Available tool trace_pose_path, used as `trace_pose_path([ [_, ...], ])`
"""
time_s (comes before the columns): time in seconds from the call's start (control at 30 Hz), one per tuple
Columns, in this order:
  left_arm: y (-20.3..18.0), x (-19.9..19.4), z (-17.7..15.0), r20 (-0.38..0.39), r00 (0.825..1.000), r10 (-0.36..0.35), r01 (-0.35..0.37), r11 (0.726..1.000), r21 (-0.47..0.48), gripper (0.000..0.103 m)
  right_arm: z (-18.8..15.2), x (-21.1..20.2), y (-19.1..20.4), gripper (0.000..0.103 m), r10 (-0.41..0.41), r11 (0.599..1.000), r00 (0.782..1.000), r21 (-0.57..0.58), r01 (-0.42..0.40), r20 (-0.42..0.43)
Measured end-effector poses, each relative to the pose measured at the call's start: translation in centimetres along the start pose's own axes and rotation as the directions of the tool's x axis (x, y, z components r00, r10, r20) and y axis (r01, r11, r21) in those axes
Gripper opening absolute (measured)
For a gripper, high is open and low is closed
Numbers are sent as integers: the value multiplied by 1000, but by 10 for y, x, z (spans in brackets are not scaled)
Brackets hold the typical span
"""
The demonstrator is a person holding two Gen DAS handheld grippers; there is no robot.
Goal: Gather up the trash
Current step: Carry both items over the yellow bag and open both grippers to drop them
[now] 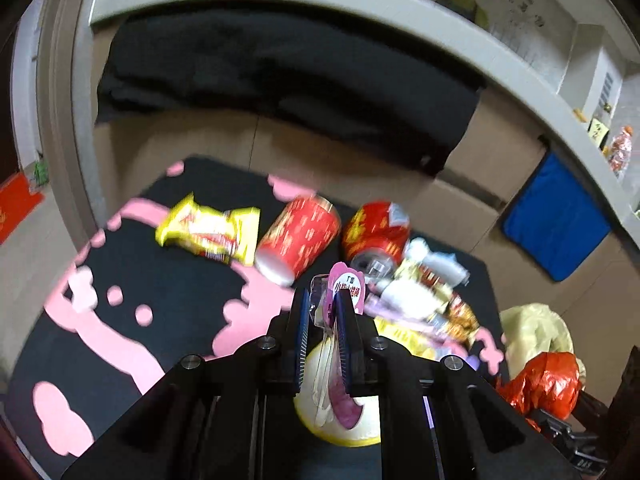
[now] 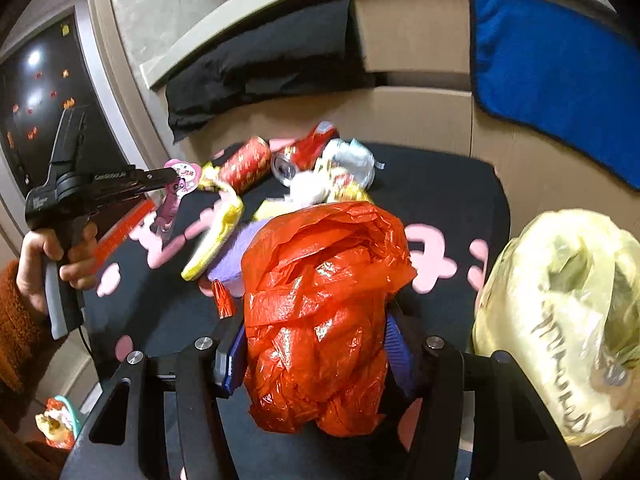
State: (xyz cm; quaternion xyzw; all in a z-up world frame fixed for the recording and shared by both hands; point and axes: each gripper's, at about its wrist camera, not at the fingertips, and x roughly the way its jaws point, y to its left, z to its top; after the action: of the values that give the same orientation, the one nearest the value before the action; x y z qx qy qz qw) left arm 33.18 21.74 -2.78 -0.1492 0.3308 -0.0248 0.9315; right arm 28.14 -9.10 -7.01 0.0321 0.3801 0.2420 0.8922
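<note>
My left gripper [image 1: 326, 300] is shut on a clear plastic wrapper with a pink label [image 1: 347, 286] and holds it above the black and pink mat [image 1: 168, 292]; the same gripper [image 2: 170, 178] and wrapper [image 2: 180, 184] show at the left of the right wrist view. My right gripper [image 2: 314, 324] is shut on a crumpled red plastic bag [image 2: 320, 312]. On the mat lie a yellow snack packet [image 1: 212, 230], a red paper cup [image 1: 298, 236], a red can [image 1: 376, 236] and a pile of wrappers [image 1: 420, 296].
A pale yellow plastic bag [image 2: 560, 320] sits at the mat's right side. A yellow bowl-shaped lid [image 1: 340, 412] lies under my left gripper. Black cloth [image 1: 280, 76] and a blue cloth [image 1: 556, 216] lie on cardboard boxes behind the mat.
</note>
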Motion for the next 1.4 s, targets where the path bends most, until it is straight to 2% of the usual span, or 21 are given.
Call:
trace_pose_path([
  [0.13,-25,-20,20,29,998,-63,63,998,10,14,17,-21,-7,54,-20,1000,998,-6,20,59],
  [0.27,-73,-33,31,50,987,-152,149,987,56,14,31,-47,-22,54,-71,997,990,6,71,123],
  [0.4,-138,-36,35,36,960,-277,271,956,110,14,38,-84,-51,54,-143,990,972,41,138,186],
  [0.5,-195,-29,33,-4,928,-374,370,918,141,14,39,-112,-77,54,-205,979,954,69,194,220],
  [0.67,-270,2,12,-103,886,-452,463,870,169,14,35,-151,-132,54,-298,952,922,146,269,246],
  [0.8,-311,43,-16,-202,862,-465,497,853,157,14,25,-161,-168,54,-335,934,914,208,290,229],
  [0.93,-332,92,-45,-316,838,-444,499,859,117,14,15,-153,-198,54,-346,921,919,257,293,190],
  [1.07,-346,118,-61,-378,818,-433,500,861,96,14,8,-134,-221,54,-341,912,929,291,289,146],
  [1.2,-355,141,-75,-451,778,-437,518,852,68,14,4,-122,-233,54,-338,906,933,310,288,124],
  [1.27,-349,151,-78,-474,757,-451,524,851,27,24,4,-116,-238,54,-338,904,934,314,290,112],
  [1.3,-347,155,-79,-480,752,-452,523,852,16,28,4,-113,-239,54,-340,903,934,315,293,107],
  [1.33,-345,156,-80,-479,756,-445,515,857,18,33,2,-111,-242,54,-342,901,934,317,296,101],
  [1.4,-342,154,-77,-466,774,-429,504,863,44,34,4,-102,-245,54,-342,898,935,325,298,88],
])
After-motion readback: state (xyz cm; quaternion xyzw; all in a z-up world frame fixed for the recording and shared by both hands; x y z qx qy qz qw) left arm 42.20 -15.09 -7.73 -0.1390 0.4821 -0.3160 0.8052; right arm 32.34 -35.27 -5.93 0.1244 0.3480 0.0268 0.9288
